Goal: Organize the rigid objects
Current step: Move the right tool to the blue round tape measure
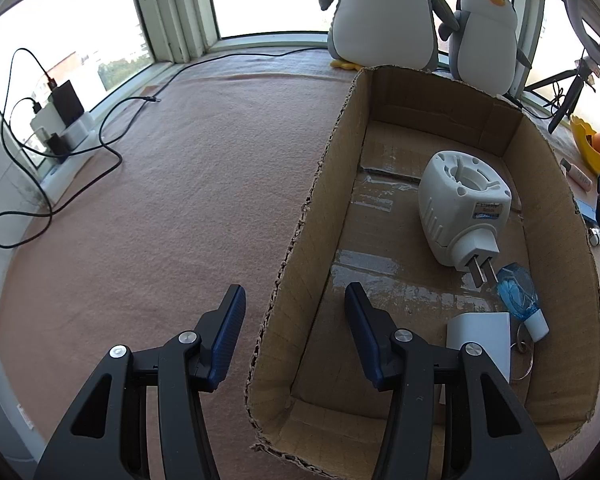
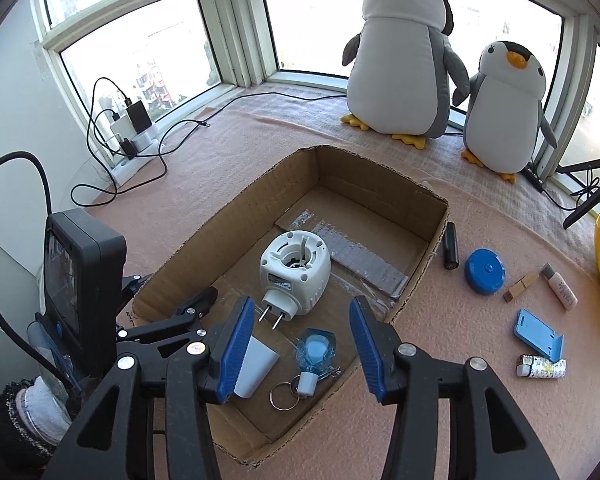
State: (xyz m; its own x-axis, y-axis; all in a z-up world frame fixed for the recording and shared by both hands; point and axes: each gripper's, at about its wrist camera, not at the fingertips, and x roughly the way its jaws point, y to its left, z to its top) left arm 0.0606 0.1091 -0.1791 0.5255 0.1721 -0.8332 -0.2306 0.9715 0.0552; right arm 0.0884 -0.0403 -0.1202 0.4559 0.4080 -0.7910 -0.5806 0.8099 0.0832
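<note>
Inside the cardboard box (image 2: 380, 168) lie three things: one white plug adapter (image 2: 296, 272), long axis running far-to-near, prongs pointing toward the right gripper (image 2: 302, 300); one blue bulb keychain (image 2: 314, 354), ring end nearest; one white block (image 2: 256, 366); the right jaws stand open and empty above the keychain; the left gripper (image 1: 294, 287) stands open astride the box's wall, not pinching it; outside the box lie six small items; two plush penguins (image 2: 400, 60) stand behind.

Box's far half (image 2: 360, 216) lies bare; plug-in device (image 2: 296, 272) and keychain (image 2: 314, 354) crowd the near half.
</note>
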